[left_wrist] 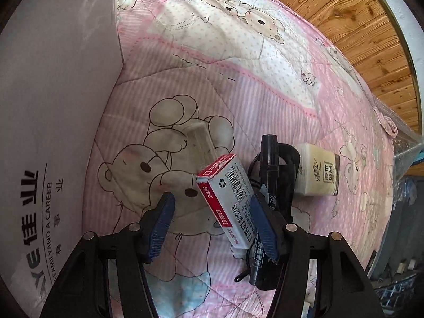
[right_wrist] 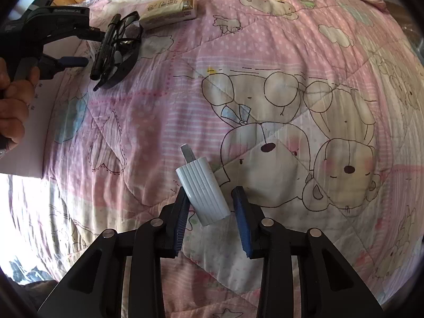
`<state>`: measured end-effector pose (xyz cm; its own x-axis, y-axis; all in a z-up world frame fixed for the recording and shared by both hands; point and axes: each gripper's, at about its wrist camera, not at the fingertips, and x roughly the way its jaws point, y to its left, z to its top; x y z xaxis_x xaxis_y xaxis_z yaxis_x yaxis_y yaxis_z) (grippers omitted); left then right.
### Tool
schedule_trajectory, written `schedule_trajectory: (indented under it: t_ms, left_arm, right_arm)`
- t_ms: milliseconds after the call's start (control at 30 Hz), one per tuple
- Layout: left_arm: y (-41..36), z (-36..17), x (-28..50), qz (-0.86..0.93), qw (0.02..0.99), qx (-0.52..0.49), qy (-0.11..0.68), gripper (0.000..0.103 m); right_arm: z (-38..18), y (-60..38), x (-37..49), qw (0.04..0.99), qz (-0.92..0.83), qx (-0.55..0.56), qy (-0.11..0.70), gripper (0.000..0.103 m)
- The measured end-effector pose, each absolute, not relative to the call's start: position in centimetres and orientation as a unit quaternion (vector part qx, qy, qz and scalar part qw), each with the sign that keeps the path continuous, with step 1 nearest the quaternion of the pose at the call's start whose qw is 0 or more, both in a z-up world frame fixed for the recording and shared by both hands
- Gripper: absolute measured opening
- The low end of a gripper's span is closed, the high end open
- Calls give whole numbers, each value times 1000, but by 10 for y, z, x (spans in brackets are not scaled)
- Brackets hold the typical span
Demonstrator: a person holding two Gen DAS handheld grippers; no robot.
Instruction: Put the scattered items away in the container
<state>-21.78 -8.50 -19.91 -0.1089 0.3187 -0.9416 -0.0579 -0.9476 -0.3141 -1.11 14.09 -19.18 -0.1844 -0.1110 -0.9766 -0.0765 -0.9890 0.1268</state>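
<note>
both grippers spread, neither clamped: left gripper (left_wrist: 212, 221) straddles the staple box (left_wrist: 229, 198) on the quilt (left_wrist: 265, 92) beside the marker (left_wrist: 267, 185), right gripper (right_wrist: 210, 213) brackets the white charger (right_wrist: 202, 192); centre each before closing, keep marker clear, lift to cardboard box (left_wrist: 53, 106).

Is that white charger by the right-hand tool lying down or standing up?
Lying down. The white charger rests flat on the pink quilt, metal plug pointing away, between the right gripper's open jaws.
</note>
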Motion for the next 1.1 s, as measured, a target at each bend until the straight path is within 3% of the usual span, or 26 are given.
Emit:
schedule_trajectory:
  t_ms: [100,267,333,667,1100]
  left_arm:
    - [-75,-200,-222,745,127,-650,-77,58]
    - [-70,-195,-225,754,137,-640,-59,31]
    - [-74,-191,-225,751,143,-641,-69,27]
    - [-111,-173,-208,737,141,-650,-118,27]
    - [-122,-137,-152,755,185,-625,-77,26]
  right_arm:
    - [-192,145,-9,7,-766,637,-84,27]
    - [-190,154,-5,5,-764,635,-111,24]
    - [-189,160,-3,4,-761,634,-134,23]
    - [-180,163,14,1,-751,629,-201,22]
    - [-165,160,11,4,-754,609,-247,22]
